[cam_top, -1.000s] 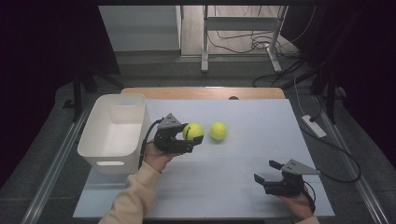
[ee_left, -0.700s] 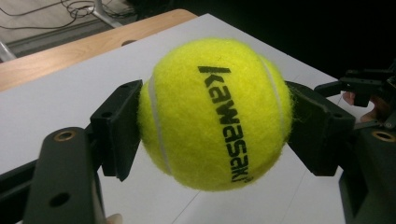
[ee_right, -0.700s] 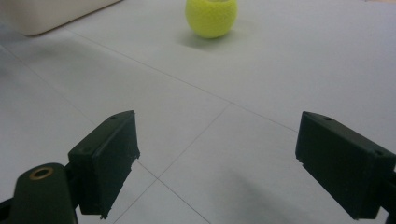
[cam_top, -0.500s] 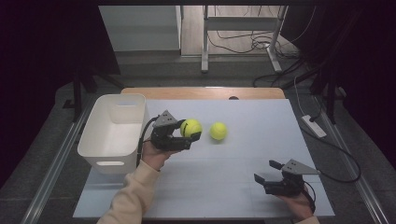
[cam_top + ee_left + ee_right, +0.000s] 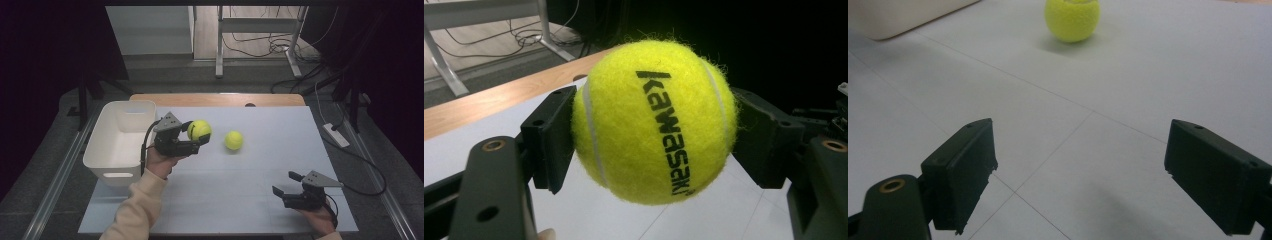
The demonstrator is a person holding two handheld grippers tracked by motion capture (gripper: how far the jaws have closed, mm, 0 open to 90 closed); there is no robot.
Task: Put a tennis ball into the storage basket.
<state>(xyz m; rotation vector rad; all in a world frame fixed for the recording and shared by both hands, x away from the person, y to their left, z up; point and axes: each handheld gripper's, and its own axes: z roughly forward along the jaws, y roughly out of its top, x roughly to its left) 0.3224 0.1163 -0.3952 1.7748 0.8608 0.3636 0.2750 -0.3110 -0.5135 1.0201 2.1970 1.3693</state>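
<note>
My left gripper (image 5: 199, 136) is shut on a yellow tennis ball (image 5: 199, 130), held above the table beside the white bin (image 5: 102, 150). In the left gripper view both black pads squeeze that ball (image 5: 656, 120), which reads "kawasaki". A second tennis ball (image 5: 233, 140) rests on the white table to the right of the held one, also seen far ahead in the right gripper view (image 5: 1072, 19). My right gripper (image 5: 285, 183) sits low near the table's front right, its jaws wide open with nothing between them (image 5: 1080, 172).
The white bin stands at the table's left edge, its corner in the right gripper view (image 5: 903, 15). A wooden strip (image 5: 215, 99) runs along the table's far edge. A power strip (image 5: 336, 135) and cables lie off the right side.
My left gripper has lifted the held ball a little higher and slightly away from me. The loose ball and my right gripper have stayed put.
</note>
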